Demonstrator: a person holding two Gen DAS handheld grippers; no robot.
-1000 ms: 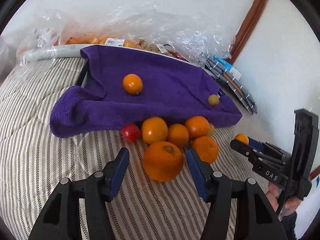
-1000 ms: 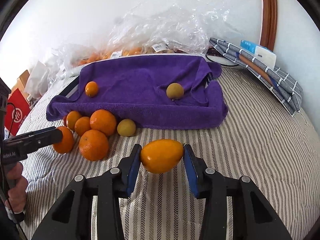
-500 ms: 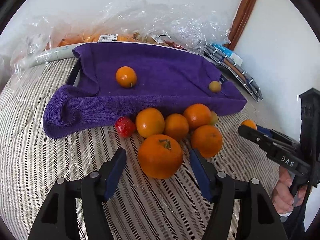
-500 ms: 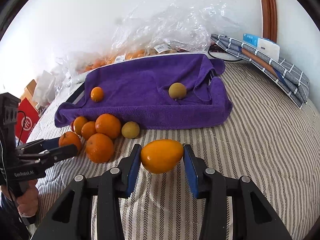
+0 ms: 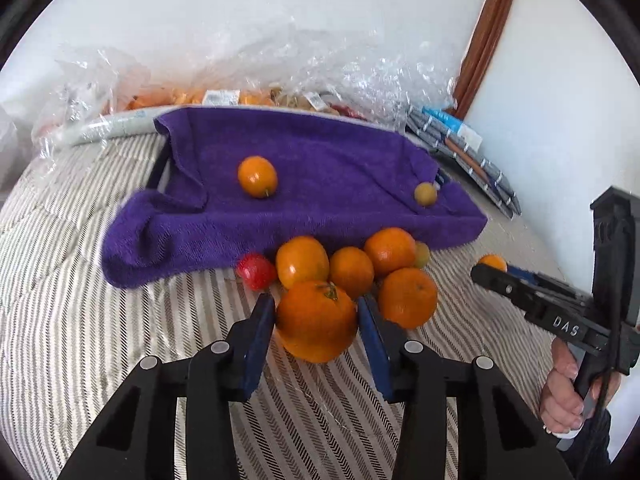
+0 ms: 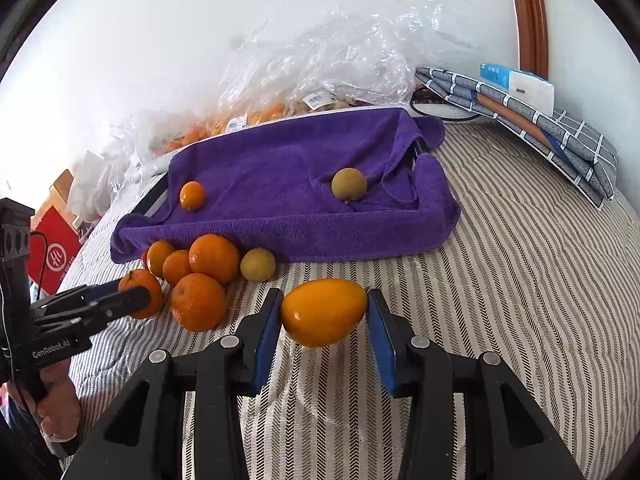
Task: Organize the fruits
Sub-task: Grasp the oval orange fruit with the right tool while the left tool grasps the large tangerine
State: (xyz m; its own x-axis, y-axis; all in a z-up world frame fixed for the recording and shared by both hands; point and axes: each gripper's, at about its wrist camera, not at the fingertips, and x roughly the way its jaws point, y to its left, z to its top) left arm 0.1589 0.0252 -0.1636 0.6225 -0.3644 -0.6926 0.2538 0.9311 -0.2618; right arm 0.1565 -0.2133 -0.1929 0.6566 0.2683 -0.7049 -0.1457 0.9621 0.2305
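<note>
Two grippers, each with fruit. Left gripper (image 5: 316,316): jaws closing, blue pads touching both sides of a large orange (image 5: 317,321) at the front of the fruit pile (image 5: 352,268) on the striped bedcover (image 5: 80,320). Right gripper (image 6: 323,314) — clamped on a yellow-orange oval fruit (image 6: 323,312), held just off the cover. One small orange (image 5: 257,176) and one greenish fruit (image 6: 349,184) sit well apart on the purple towel (image 5: 320,168).

Behind the tray you have crinkled clear plastic bags (image 6: 340,56). A folded checked cloth (image 6: 560,136) lies right, perhaps a blanket.
</note>
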